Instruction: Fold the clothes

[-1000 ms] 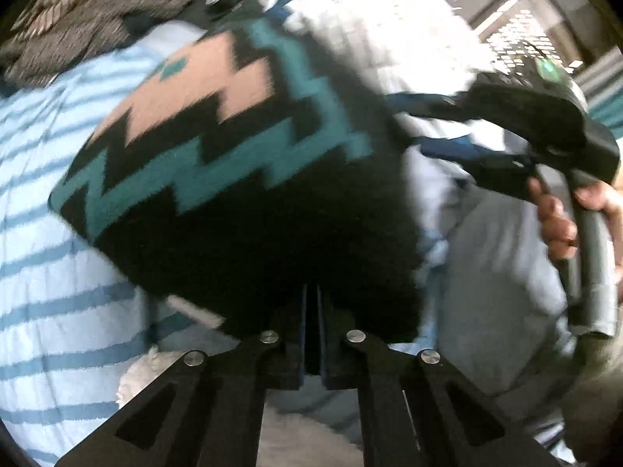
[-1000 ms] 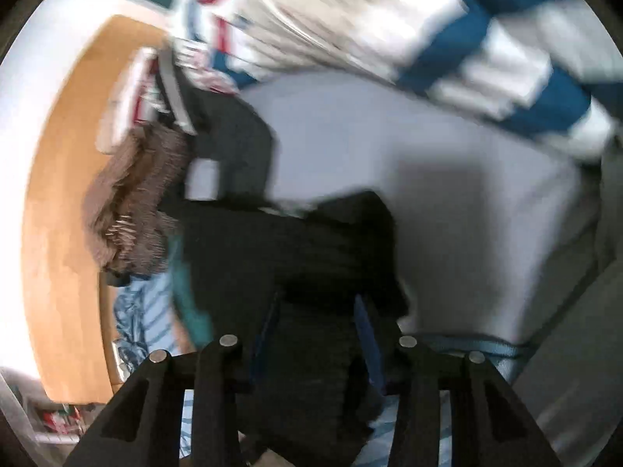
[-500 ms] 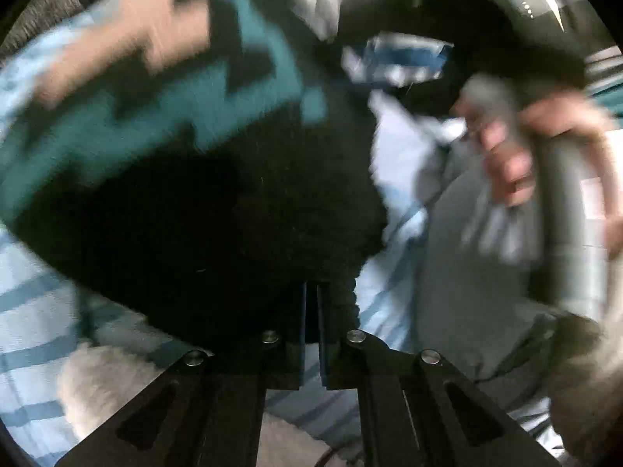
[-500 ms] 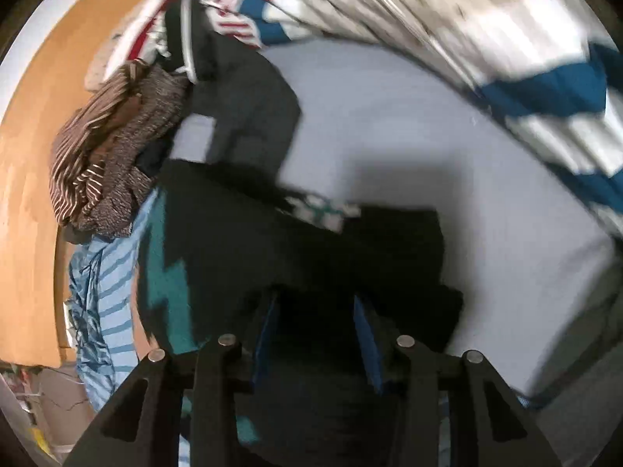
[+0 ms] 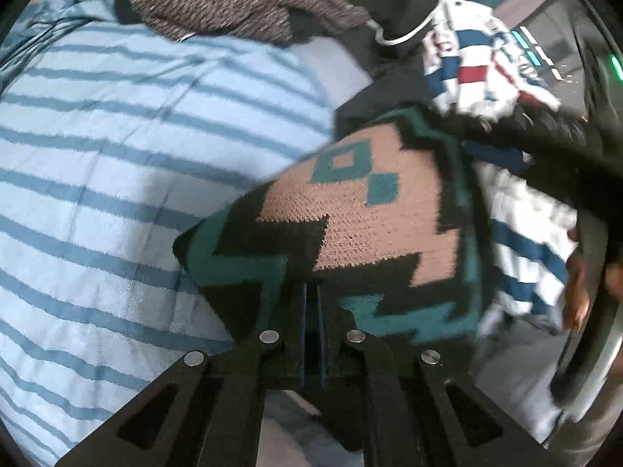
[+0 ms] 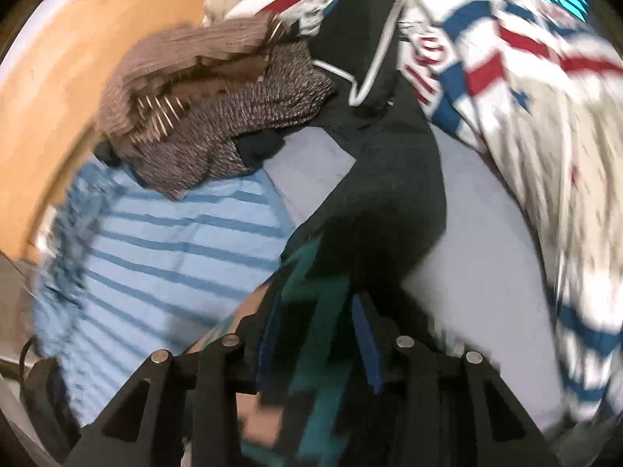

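A knit sweater [image 5: 370,214], black with teal zigzags and a salmon patch, hangs between both grippers. In the left wrist view my left gripper [image 5: 311,292] is shut on its lower edge, the patterned face spread just past the jaws. In the right wrist view my right gripper [image 6: 315,311] grips a thick bunch of the same sweater [image 6: 303,272] between its blue pads [image 6: 364,330], the jaws held partly apart by the fabric. A hand [image 5: 576,284] on the right gripper's handle shows at the right edge of the left wrist view.
Below lies a light blue striped shirt [image 5: 117,155] [image 6: 175,241]. A brown knit heap [image 6: 218,116], a black garment [image 6: 381,155] and a white, red and blue garment [image 6: 525,97] lie beyond. Pale lilac sheet [image 6: 479,272] shows at right, a wooden surface [image 6: 58,78] at left.
Both grippers rolled and swept across the bed with the sweater. In the left view its dark bulging side gave way to the flat patterned face. The right view now faces the clothes heap.
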Available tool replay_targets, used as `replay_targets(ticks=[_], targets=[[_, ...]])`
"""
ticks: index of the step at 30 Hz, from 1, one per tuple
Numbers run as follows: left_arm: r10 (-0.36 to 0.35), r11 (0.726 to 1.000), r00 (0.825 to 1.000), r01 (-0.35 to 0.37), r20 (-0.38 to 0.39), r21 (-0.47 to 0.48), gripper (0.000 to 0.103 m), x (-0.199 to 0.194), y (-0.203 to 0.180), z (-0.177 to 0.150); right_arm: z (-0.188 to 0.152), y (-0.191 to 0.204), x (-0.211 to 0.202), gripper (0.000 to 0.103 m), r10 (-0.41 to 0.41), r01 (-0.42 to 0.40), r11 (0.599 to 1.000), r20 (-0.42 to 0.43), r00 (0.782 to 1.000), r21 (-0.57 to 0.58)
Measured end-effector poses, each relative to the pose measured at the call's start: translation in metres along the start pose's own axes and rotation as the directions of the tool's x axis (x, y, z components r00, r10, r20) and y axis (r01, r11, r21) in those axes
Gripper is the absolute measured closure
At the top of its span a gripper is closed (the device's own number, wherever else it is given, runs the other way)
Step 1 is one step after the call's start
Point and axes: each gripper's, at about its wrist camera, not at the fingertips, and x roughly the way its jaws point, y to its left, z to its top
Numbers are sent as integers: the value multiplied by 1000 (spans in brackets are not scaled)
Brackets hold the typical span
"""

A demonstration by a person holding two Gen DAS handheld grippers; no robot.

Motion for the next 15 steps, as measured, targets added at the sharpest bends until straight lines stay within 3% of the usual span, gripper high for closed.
replay_targets(ticks=[3, 7, 9, 13, 15], targets=[[21, 1000, 999, -21, 30, -1, 96, 4, 6, -6, -2, -2, 39, 65, -40, 40, 999, -75, 996, -3], [-10, 999, 1000, 10, -9, -34, 96, -3, 14, 1, -7, -8, 41, 65, -28, 29, 999, -36, 999, 27], [-28, 998, 999, 26, -32, -61, 96, -12, 14, 5, -9, -7, 29, 65, -19, 19, 1000, -15, 1000, 12], [-156, 984, 987, 153, -31, -93, 96, -27, 5, 4, -12, 0, -9, 61, 70, -71, 996, -11, 997, -54], [-133, 988, 990, 130, -35, -79, 96, -26, -2, 2, -16, 7, -24, 60, 107, -108, 988, -21, 994, -108]])
